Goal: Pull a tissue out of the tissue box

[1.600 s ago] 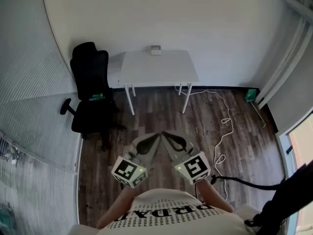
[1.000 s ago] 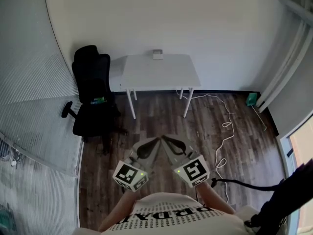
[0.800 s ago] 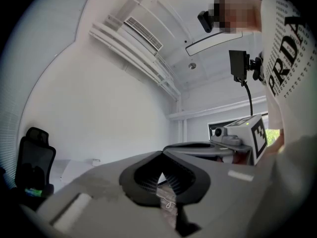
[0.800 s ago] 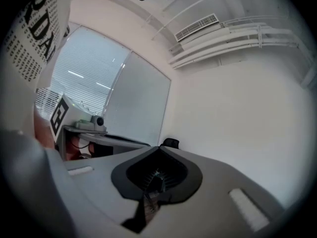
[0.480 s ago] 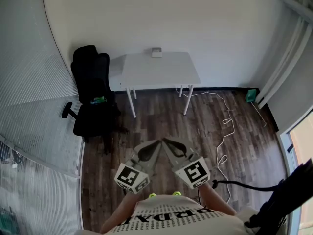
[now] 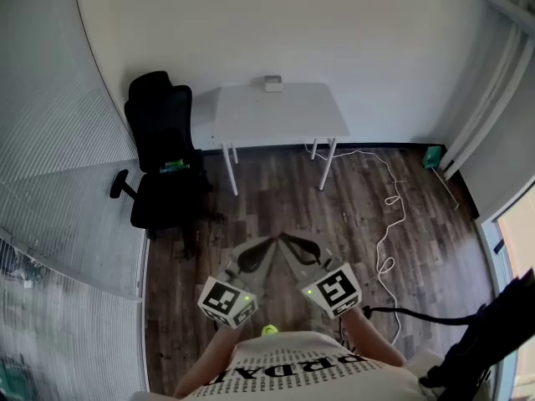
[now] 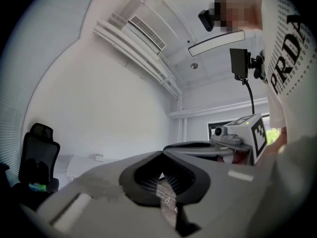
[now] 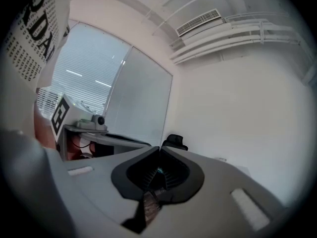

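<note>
Grippers sit low against the person's white printed shirt (image 6: 301, 366), well short of the white rectangular table (image 6: 284, 119) and on its near side. The grey left gripper (image 6: 266, 243) and the grey right gripper (image 6: 286, 239) slant inward, so their noses nearly meet in a wedge pointing at the table. Each gripper view shows its jaws pressed together at the tips, with nothing caught in the dark hollow behind them. Both tools are closed and empty.

Between the person and the table lies dark wood-plank floor (image 6: 251, 215). A thin white cable (image 6: 393, 215) trails across it, off the table's right legs. A black office chair (image 6: 163, 157) stands just beside the table's left end.

A small pale box (image 6: 272, 83) rests on the table's far edge against the wall, near the middle of its length. I take it for the tissue box, though it is too small here to show a slot or a tissue. It lies straight ahead of the wedge, so neither hand looks clearly nearer. The table's long side runs crosswise to the person, who would have to reach over its full depth. My guess is they must walk right up to the near edge before either gripper opens.
</note>
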### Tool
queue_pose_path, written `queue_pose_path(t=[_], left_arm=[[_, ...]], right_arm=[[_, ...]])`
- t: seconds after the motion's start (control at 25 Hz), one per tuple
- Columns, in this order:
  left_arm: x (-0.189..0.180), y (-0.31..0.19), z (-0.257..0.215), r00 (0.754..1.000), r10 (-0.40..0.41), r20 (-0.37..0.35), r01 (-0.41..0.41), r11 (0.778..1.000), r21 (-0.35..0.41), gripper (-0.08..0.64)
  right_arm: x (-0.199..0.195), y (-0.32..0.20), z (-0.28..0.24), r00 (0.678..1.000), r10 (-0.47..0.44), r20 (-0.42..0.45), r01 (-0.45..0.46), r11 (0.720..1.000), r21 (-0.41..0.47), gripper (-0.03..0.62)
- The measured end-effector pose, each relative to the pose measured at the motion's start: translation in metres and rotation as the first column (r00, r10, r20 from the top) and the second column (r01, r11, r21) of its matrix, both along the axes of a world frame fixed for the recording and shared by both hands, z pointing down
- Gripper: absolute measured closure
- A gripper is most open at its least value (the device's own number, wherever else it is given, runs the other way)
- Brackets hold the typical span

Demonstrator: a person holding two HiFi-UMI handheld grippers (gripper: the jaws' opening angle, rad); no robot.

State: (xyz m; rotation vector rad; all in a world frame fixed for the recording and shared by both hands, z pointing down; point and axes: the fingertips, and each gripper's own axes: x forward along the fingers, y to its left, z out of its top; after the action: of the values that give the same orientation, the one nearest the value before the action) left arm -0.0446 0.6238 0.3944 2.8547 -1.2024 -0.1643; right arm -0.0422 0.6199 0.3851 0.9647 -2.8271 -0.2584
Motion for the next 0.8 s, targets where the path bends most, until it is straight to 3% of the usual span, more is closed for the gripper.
queue_pose_path(t=[0.32,0.8], left_arm=[[-0.001,-0.008,0.009,1.0,0.003,-0.01,-0.003,1.0,-0.014,0.569],[0.036,-0.089,0.0,1.0,-0.028,0.008,0.028,0.999,-0.023,0.569]], right_arm=[[-0.001,-0.013,0.005,1.0,0.007,-0.018,-0.007,1.0,-0.002,0.576],[0.037,-0.095,0.002,1.0,-0.013,0.022,0.014,0.999,-0.039,0.571]])
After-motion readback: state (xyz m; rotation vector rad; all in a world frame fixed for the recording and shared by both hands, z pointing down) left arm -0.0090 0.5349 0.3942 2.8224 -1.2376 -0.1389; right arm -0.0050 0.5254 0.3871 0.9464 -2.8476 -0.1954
